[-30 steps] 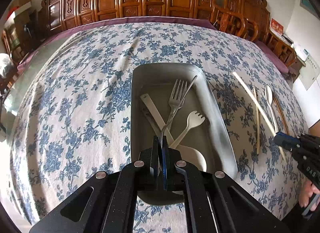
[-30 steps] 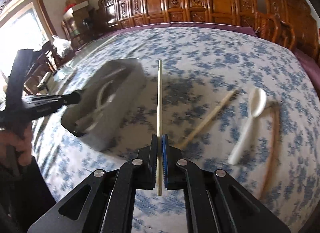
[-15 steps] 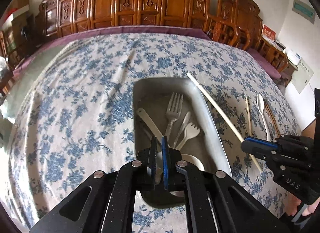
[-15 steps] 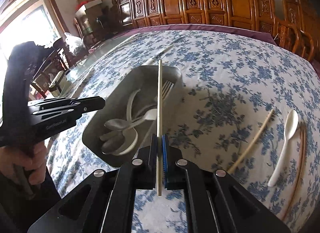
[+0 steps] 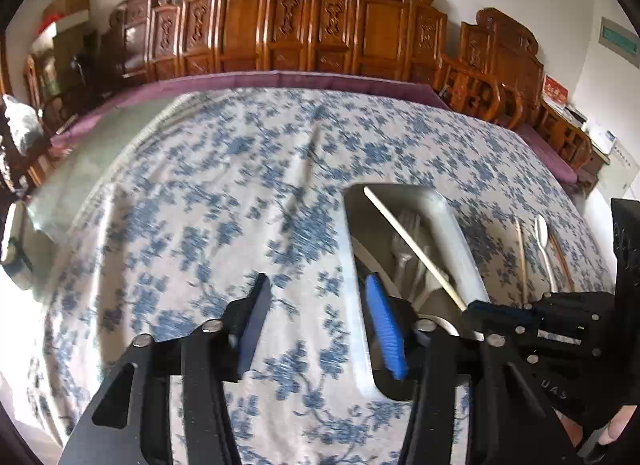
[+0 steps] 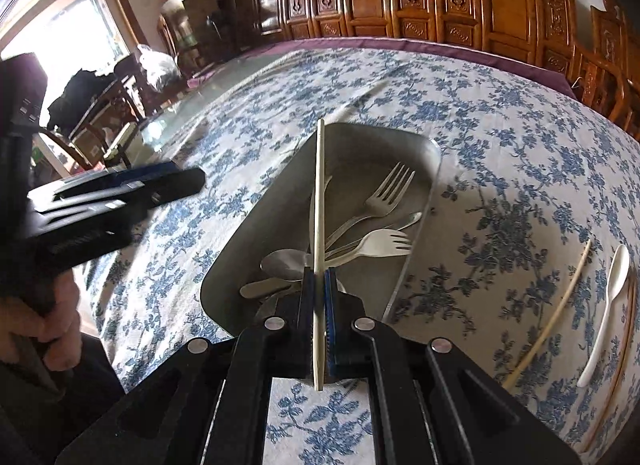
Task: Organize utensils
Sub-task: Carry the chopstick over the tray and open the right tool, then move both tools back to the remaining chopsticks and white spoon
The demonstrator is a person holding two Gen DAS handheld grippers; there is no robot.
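The right gripper point(image 6: 319, 307) was clamped on a pale chopstick point(image 6: 319, 201), whose long axis ran straight ahead from the jaws, its far tip over the far rim of the metal tray point(image 6: 434, 169). The left gripper point(image 5: 316, 317), jaws just opened wide with nothing between them, hung beside the tray's left edge. Right of the tray, another chopstick point(image 6: 548, 315) and a white spoon point(image 6: 606, 315) lay on the floral tablecloth point(image 6: 500, 113).
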